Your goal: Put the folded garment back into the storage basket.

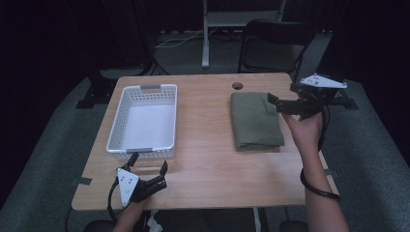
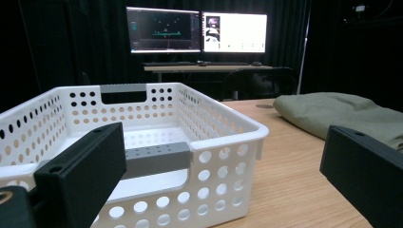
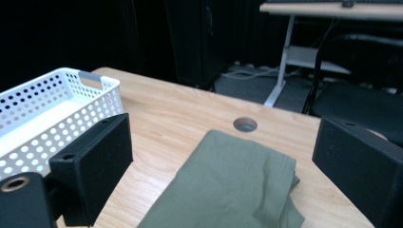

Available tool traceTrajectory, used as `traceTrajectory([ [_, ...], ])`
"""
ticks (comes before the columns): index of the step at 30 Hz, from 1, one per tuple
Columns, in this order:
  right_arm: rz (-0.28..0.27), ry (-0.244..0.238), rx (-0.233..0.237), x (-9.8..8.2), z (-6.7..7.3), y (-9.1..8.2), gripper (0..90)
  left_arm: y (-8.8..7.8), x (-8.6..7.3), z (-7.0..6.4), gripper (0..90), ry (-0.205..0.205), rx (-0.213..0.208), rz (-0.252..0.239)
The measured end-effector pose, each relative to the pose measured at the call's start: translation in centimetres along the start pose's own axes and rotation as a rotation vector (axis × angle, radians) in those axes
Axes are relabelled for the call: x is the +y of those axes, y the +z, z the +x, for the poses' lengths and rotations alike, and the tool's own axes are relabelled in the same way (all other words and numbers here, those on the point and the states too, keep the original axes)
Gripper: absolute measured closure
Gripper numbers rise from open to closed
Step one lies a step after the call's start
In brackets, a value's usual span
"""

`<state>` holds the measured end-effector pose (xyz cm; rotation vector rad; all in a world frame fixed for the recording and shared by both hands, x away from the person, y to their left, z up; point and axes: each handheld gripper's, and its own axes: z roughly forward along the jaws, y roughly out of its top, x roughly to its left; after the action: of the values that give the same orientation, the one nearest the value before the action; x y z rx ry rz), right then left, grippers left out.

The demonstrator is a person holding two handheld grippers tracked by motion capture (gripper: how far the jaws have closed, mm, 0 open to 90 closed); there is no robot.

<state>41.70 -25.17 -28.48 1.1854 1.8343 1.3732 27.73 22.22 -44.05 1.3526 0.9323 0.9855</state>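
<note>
A folded olive-green cloth (image 1: 255, 121) (image 3: 233, 190) (image 2: 342, 111) lies on the right half of the wooden table (image 1: 203, 145). An empty white perforated basket (image 1: 144, 121) (image 2: 157, 137) (image 3: 43, 114) with grey handles stands on the left half. My right gripper (image 1: 273, 103) (image 3: 223, 166) hovers open over the cloth's right edge, jaws pointing left, with nothing between them. My left gripper (image 1: 149, 163) (image 2: 223, 175) rests open near the table's front left edge, just in front of the basket's near wall.
A round cable hole (image 1: 237, 85) (image 3: 245, 124) sits in the table behind the cloth. A black chair (image 1: 270, 43) and a desk leg stand beyond the far edge. Two lit monitors (image 2: 197, 32) glow on a far desk.
</note>
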Motion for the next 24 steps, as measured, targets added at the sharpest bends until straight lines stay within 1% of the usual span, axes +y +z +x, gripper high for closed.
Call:
traceTrajectory([
  [3, 0.007, 0.012, -0.01, -0.2, -0.3, 0.4, 5.9, 0.0, 0.0, 0.0, 2.7, -0.001, 0.005, 0.003],
  [5, 0.026, 0.017, -0.021, -0.5, -0.7, 1.0, 5.9, 0.1, 0.0, -0.1, 2.7, 0.001, 0.014, 0.008],
  [7, 0.04, 0.029, -0.018, -0.7, -1.0, 1.4, 5.8, 0.1, 0.0, -0.1, 2.7, 0.001, 0.026, 0.008],
  [8, 0.043, 0.033, -0.03, -0.8, -1.1, 1.6, 5.9, 0.1, 0.0, -0.1, 2.7, 0.001, 0.03, 0.008],
  [9, 0.049, 0.036, -0.027, -0.8, -1.3, 1.8, 5.9, 0.1, 0.0, -0.1, 2.7, 0.002, 0.037, 0.008],
  [11, 0.064, 0.037, -0.046, -1.0, -1.6, 2.2, 5.9, 0.1, 0.0, -0.2, 2.7, 0.003, 0.047, 0.009],
  [12, 0.079, 0.045, -0.041, -1.2, -1.9, 2.6, 5.9, 0.1, 0.0, -0.2, 2.7, 0.004, 0.055, 0.009],
  [14, 0.093, 0.053, -0.047, -1.4, -2.1, 3.0, 5.9, 0.1, 0.0, -0.2, 2.7, 0.003, 0.059, 0.01],
  [16, 0.101, 0.065, -0.056, -1.6, -2.4, 3.3, 5.9, 0.2, 0.0, -0.3, 2.7, 0.004, 0.073, 0.01],
  [18, 0.118, 0.082, -0.051, -1.8, -2.8, 3.8, 5.8, 0.2, 0.0, -0.3, 2.7, 0.004, 0.081, 0.011],
  [19, 0.125, 0.084, -0.056, -1.9, -2.9, 4.0, 5.8, 0.2, 0.0, -0.3, 2.7, 0.003, 0.085, 0.013],
  [20, 0.134, 0.087, -0.05, -2.0, -3.1, 4.3, 5.8, 0.2, 0.0, -0.3, 2.7, 0.003, 0.088, 0.015],
  [21, 0.134, 0.087, -0.05, -2.0, -3.1, 4.3, 5.8, 0.2, 0.0, -0.3, 2.7, 0.003, 0.088, 0.015],
  [24, 0.159, 0.102, -0.047, -2.6, -3.3, 5.0, 5.9, 0.2, 0.0, -0.3, 2.7, 0.004, 0.092, 0.014],
])
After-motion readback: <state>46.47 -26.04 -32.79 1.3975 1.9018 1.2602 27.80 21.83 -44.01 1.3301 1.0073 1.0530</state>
